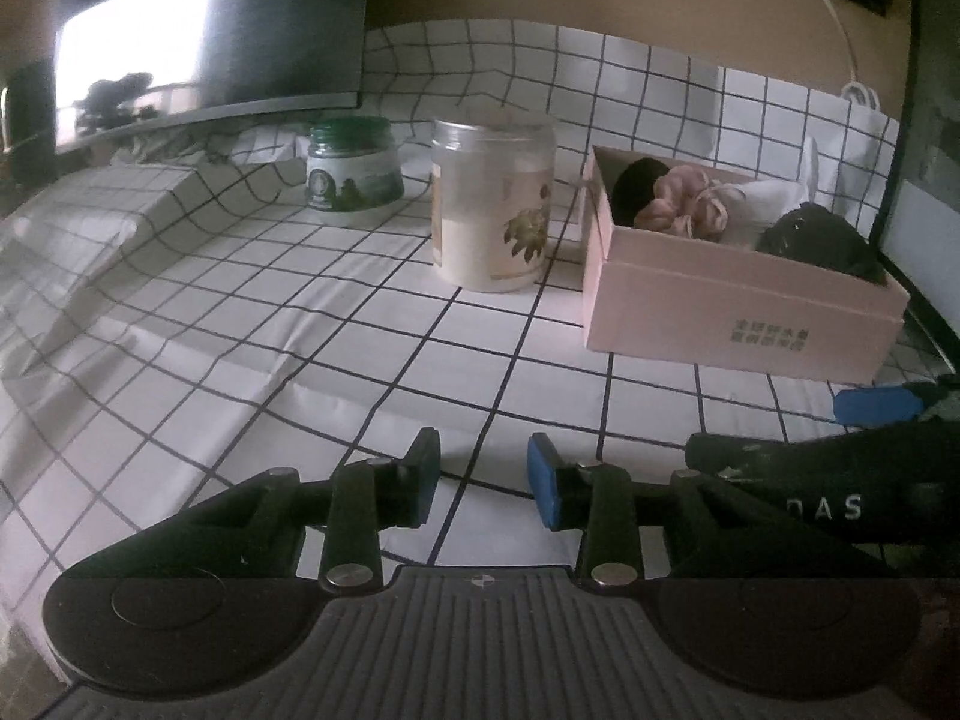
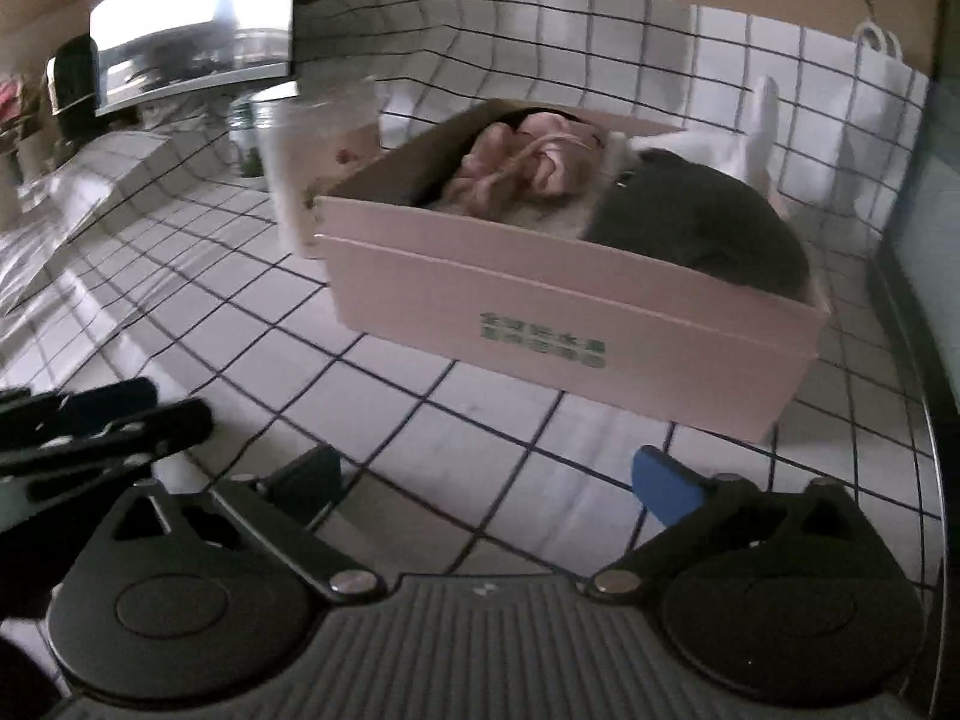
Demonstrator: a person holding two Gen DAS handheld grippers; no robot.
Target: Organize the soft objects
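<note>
An open pink cardboard box (image 1: 738, 300) (image 2: 540, 312) stands on the checked tablecloth. Inside lie a pink fabric bundle (image 1: 678, 204) (image 2: 528, 168), a white cloth (image 1: 762, 198) (image 2: 738, 138), a black soft item (image 1: 822, 240) (image 2: 702, 228) at the right end, and a dark round piece (image 1: 639, 186) at the back left. My left gripper (image 1: 483, 480) hovers over bare cloth, left of and nearer than the box, its jaws slightly apart and empty. My right gripper (image 2: 486, 474) stands wide open and empty just before the box's front wall.
A clear jar (image 1: 492, 210) with a flower label stands left of the box, a green-lidded jar (image 1: 351, 174) behind it. A monitor (image 1: 210, 30) is at the back left, a white paper bag (image 1: 858, 138) behind the box. The tablecloth humps up over something at the left.
</note>
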